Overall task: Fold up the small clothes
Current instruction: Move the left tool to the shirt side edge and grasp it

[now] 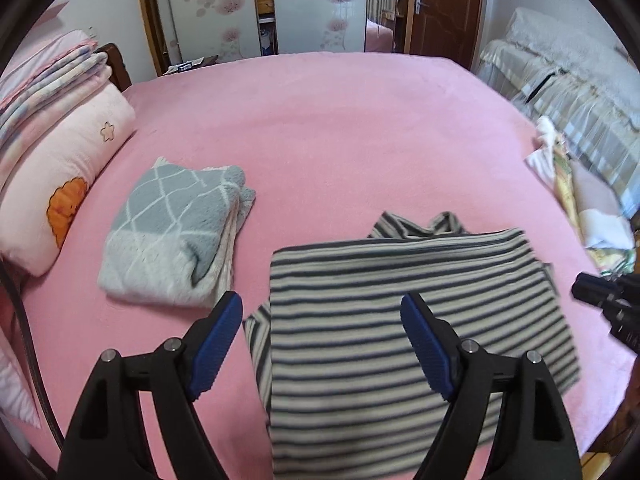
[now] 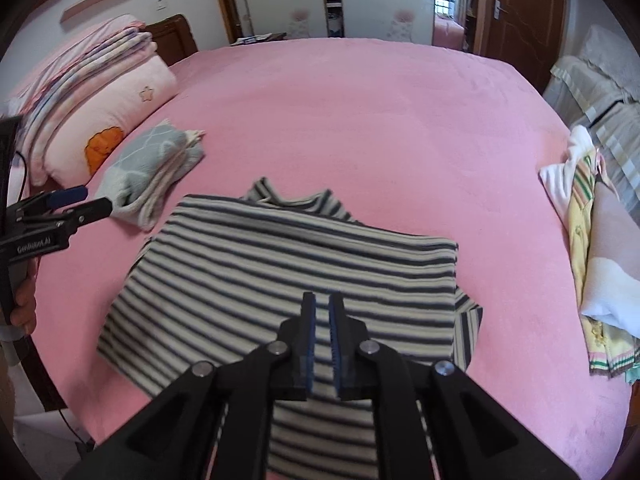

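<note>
The pink bed (image 2: pixel 360 120) fills both views, and the striped shirt (image 2: pixel 280 272) lies on its near middle, its lower part apparently folded up over the body so that the collar peeks out at the far edge and a sleeve shows at the right side. A folded grey towel (image 1: pixel 172 236) sits just to the left of it, pillows and folded bedding (image 1: pixel 60 128) lie further left, and a pile of unfolded clothes (image 2: pixel 592 264) waits at the right edge of the bed. The step in hand looks like the pause after one fold: to do the next one well, judge the fold line first, take the cloth at two matching corners, and carry both at the same pace so the stripes stay parallel and no wrinkle is trapped underneath; the protruding sleeve at the right should probably be tucked in before the side comes over. Both tools hang above the shirt, tilted steeply down toward it and touching nothing. The left gripper (image 1: pixel 322 344) has its jaws spread wide and holds nothing; the right gripper (image 2: pixel 322 340) shows only a narrow slit between its blue pads (image 2: pixel 311 344), with no cloth in it.
</note>
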`<state>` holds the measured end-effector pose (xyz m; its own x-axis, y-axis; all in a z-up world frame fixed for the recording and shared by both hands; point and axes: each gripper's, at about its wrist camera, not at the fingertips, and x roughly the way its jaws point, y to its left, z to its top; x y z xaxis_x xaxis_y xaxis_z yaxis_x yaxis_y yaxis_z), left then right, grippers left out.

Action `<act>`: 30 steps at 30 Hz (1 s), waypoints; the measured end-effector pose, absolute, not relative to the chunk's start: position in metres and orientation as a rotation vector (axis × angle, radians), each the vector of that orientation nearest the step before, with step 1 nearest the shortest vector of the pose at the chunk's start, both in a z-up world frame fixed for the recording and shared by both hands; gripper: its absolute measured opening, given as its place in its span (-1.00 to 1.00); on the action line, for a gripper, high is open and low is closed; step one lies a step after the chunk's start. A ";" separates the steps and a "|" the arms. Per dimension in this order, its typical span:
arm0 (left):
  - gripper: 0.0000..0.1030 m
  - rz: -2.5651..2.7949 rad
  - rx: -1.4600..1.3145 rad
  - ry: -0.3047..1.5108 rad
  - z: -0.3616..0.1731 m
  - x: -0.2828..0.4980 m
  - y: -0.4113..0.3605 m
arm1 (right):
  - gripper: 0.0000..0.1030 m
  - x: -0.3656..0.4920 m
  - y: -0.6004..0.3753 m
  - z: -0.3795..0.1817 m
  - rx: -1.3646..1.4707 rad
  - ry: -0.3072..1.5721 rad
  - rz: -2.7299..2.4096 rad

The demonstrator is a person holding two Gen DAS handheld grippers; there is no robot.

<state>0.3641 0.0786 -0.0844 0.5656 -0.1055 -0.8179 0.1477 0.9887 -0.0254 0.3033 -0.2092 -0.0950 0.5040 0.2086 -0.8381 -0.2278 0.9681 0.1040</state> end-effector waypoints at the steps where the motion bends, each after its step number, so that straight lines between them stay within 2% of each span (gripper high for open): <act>1: 0.56 -0.154 0.032 0.955 -0.078 0.354 0.082 | -0.57 0.293 -0.204 -0.088 -0.019 0.992 0.274; 3: 0.57 -0.156 0.023 0.956 -0.068 0.337 0.086 | -0.36 0.279 -0.195 -0.080 -0.014 0.964 0.286; 5: 0.57 -0.158 0.022 0.956 -0.062 0.319 0.089 | -0.35 0.266 -0.187 -0.074 -0.015 0.937 0.296; 11: 0.57 -0.125 -0.055 0.987 -0.088 0.269 0.109 | -0.35 0.234 -0.167 -0.078 -0.009 0.857 0.301; 16: 0.57 -0.071 -0.255 1.081 -0.148 0.248 0.145 | -0.36 0.226 -0.154 -0.105 -0.002 0.878 0.315; 23: 0.55 -0.041 -0.490 1.120 -0.206 0.213 0.170 | -0.36 0.220 -0.140 -0.143 0.004 0.905 0.322; 30: 0.55 -0.055 -0.596 1.149 -0.246 0.194 0.162 | -0.57 0.226 -0.136 -0.165 0.027 0.899 0.308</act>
